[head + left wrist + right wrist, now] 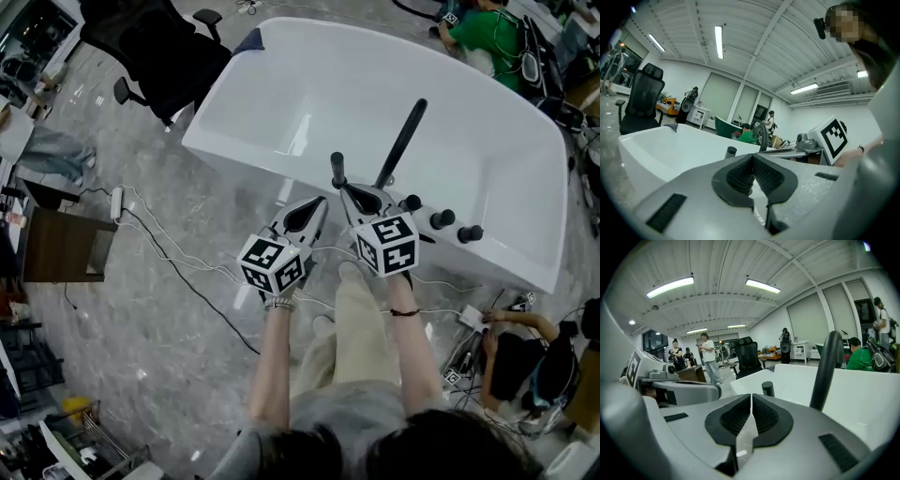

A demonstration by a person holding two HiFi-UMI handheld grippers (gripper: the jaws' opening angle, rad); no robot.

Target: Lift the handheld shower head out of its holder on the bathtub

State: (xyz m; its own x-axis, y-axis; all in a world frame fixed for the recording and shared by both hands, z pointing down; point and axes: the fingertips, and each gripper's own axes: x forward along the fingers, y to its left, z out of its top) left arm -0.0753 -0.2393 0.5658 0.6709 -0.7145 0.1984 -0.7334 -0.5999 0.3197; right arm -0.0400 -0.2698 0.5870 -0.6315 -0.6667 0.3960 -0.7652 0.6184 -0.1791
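Your right gripper (pixel 349 195): closed, empty (nearer hand).
Shower head (pixel 401 142): just ahead-right, wand leaning away.
Your left gripper (pixel 314 211): closed too.

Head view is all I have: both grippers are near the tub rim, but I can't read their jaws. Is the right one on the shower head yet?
Observer: No. The right gripper view shows the right gripper shut on nothing. The shower head stands to the right of its jaws, apart from them.
Operator: And the left one?
Observer: The left gripper is shut and empty too. The short black post on the rim lies beyond its jaws, a little to their left.
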